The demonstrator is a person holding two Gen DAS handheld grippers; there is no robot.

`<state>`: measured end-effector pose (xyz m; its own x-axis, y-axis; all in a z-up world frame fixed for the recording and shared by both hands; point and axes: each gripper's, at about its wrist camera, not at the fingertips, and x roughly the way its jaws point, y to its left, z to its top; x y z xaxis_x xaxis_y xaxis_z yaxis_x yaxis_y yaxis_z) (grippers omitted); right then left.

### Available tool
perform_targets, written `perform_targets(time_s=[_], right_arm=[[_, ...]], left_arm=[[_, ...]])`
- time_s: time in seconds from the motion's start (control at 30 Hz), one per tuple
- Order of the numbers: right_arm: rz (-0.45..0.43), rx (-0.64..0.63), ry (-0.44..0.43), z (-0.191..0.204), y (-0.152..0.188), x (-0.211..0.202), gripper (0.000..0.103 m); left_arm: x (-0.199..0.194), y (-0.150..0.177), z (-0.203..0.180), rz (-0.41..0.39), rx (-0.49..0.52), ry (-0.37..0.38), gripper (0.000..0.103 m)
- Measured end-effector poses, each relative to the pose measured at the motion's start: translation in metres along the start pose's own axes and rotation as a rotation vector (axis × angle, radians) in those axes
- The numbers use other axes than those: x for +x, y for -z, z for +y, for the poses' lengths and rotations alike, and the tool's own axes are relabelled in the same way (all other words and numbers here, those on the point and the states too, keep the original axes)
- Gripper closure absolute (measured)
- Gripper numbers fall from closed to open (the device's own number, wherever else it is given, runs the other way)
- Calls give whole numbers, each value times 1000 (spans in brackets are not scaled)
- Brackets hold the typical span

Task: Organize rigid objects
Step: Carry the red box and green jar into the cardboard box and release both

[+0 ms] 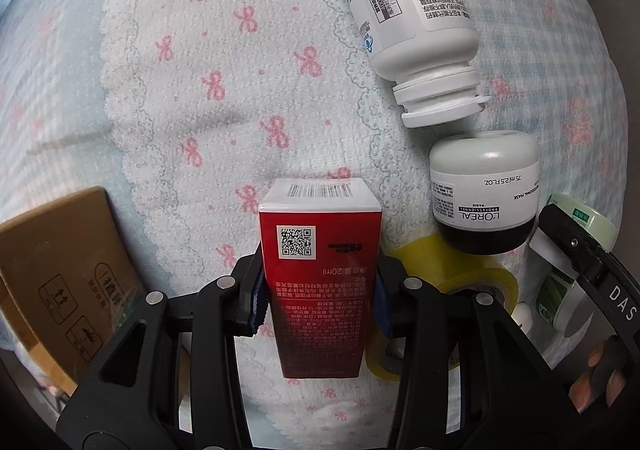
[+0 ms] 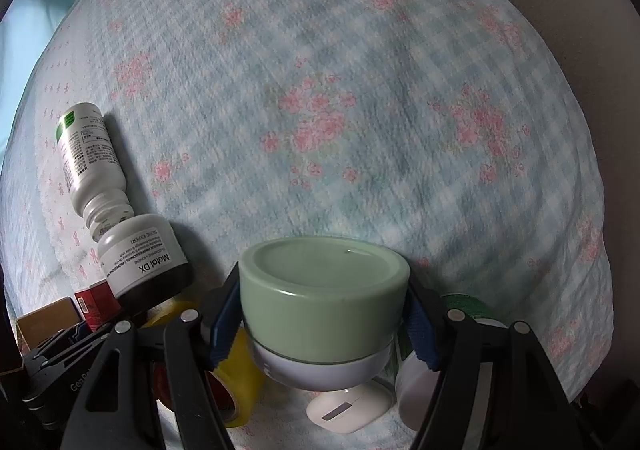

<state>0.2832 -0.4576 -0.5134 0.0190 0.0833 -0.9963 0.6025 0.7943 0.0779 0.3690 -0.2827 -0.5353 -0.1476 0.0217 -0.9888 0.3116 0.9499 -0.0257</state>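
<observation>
Right now your left claw (image 1: 320,290) is clamped on the red box (image 1: 319,282) above the bed's white towel (image 1: 240,89), while your right claw (image 2: 324,324) grips the green-lidded jar (image 2: 324,302) between its pads over the checked bedspread (image 2: 360,89).

"L'ORÉAL PROFESSIONNEL", "75 ml", "Metal DX" on the jar (image 1: 484,193); "20ml" on the red box (image 1: 320,282) (both upside down); possibly "DAS" on the right gripper (image 1: 592,274).

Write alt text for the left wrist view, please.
The left gripper clamps a red cardboard box above a floral cloth; to its right lie a white plastic bottle, a L'Oreal jar and yellow tape.
</observation>
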Motion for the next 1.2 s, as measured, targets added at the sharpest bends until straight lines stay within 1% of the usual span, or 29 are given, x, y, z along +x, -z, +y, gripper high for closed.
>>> perform_targets(time_s=[0.03,0.07,0.27,0.37,0.47,0.6,0.7,0.8,0.87,1.0,1.1,1.2], right_arm=[[-1,0,-5,0,0,0,37],[-2,1,-9,-1,0,-1,37],[-25,12,-35,-8,9,-24,37],[-44,3,-51,-8,12,-40,37],[-72,-14,-62,-4,16,-63,37],[-121,-42,-72,2,22,-103,37],[-165,-70,-74,10,33,-134,37],[-200,-100,-82,20,49,-160,37],[-215,-119,-93,25,61,-176,37],[-246,-166,-114,52,90,-211,37],[-286,-215,-129,79,116,-242,37],[-333,-254,-141,107,143,-272,37]], left_arm=[[-6,2,2,-7,-3,3,65],[-18,14,11,-17,-4,7,65],[-58,26,20,-84,-16,38,65],[-86,32,26,-112,-25,49,66],[-112,37,34,-143,-41,73,66],[-158,58,51,-203,-60,106,66],[-181,76,56,-261,-72,128,66],[-208,96,70,-303,-76,144,66],[-224,111,86,-324,-79,154,66],[-254,141,126,-364,-90,183,66],[-272,164,159,-402,-67,175,66],[-283,184,198,-418,-58,172,66]])
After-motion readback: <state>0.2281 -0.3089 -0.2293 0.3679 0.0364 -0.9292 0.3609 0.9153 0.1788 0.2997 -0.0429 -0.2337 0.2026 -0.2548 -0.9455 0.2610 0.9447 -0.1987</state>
